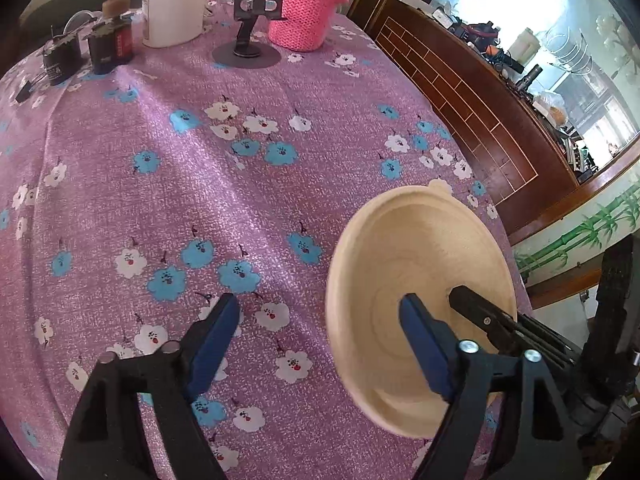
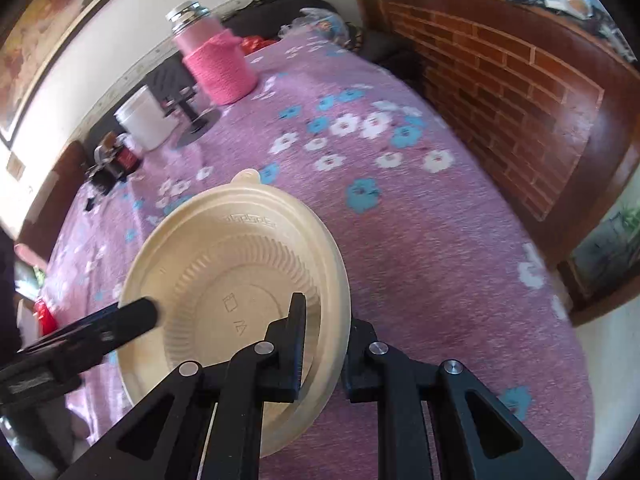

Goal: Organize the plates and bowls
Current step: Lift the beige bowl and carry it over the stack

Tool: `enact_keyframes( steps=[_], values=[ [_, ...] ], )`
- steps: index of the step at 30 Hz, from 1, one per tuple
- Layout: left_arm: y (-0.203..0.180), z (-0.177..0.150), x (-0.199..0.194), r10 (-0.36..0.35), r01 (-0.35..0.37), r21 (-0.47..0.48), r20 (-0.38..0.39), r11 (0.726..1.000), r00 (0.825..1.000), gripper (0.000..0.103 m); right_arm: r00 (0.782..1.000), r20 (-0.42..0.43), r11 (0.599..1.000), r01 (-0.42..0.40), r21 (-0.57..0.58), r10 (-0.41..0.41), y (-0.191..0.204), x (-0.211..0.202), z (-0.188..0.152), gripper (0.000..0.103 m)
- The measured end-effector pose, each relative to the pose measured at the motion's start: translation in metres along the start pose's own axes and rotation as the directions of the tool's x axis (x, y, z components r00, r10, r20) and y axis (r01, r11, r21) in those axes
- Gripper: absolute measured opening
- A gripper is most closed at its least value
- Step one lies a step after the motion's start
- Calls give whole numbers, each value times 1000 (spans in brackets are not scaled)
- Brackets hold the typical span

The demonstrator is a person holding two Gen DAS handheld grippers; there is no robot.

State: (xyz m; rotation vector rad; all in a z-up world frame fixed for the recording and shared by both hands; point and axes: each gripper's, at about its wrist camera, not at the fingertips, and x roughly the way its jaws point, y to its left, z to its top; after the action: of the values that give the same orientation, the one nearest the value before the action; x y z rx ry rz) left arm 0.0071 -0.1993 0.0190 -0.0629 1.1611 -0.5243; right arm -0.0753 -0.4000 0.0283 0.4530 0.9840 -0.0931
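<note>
Home: floral tablecloth, framed painting, cluttered sideboard.

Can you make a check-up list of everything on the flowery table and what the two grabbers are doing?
Surface: table under a purple flowered cloth.
Job's things: one cream bowl, tilted up on edge.
Clutter: white jar, pink knitted-sleeve bottle, black phone stand, two small dark bottles at the far edge.
Grippers: right gripper shut on the bowl's rim; left gripper open, one finger inside the bowl, not squeezing.
Cables: nothing seen.
Surroundings: brick-pattern wooden counter beside the table, framed picture on the wall.
</note>
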Motion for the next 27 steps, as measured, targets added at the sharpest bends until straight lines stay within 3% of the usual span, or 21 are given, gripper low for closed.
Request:
enact_keyframes(
  steps=[2, 3, 9, 15, 19, 23, 27],
  values=[
    [0, -2, 2, 15, -15, 20, -13, 1000, 1000, 16, 999, -24, 999, -49, -4, 49, 7, 2, -2, 15],
    [2, -4, 0, 25, -25, 28, -17, 999, 1000, 14, 997, -33, 998, -64, -13, 64, 13, 3, -3, 15],
    [37, -17, -40, 69, -68, -30, 51, 997, 996, 11, 994, -47, 991, -98, -86, 94, 55, -2, -9, 15],
    [80, -36, -117, 181, -168, -81, 181, 982, 967, 11, 987, -55, 961, -160, -223, 152, 132, -6, -20, 15],
    [124, -57, -175, 253, -215, -170, 247, 962, 935, 11, 976, -65, 920, -219, -325, 209, 200, -13, -34, 16],
    [174, -78, -231, 329, -251, -276, 290, 928, 898, 11, 960, -86, 853, -277, -443, 267, 280, -19, -52, 17],
    [227, -103, -286, 426, -299, -376, 321, 877, 846, 11, 936, -116, 769, -341, -541, 334, 361, -27, -72, 17]
  ],
)
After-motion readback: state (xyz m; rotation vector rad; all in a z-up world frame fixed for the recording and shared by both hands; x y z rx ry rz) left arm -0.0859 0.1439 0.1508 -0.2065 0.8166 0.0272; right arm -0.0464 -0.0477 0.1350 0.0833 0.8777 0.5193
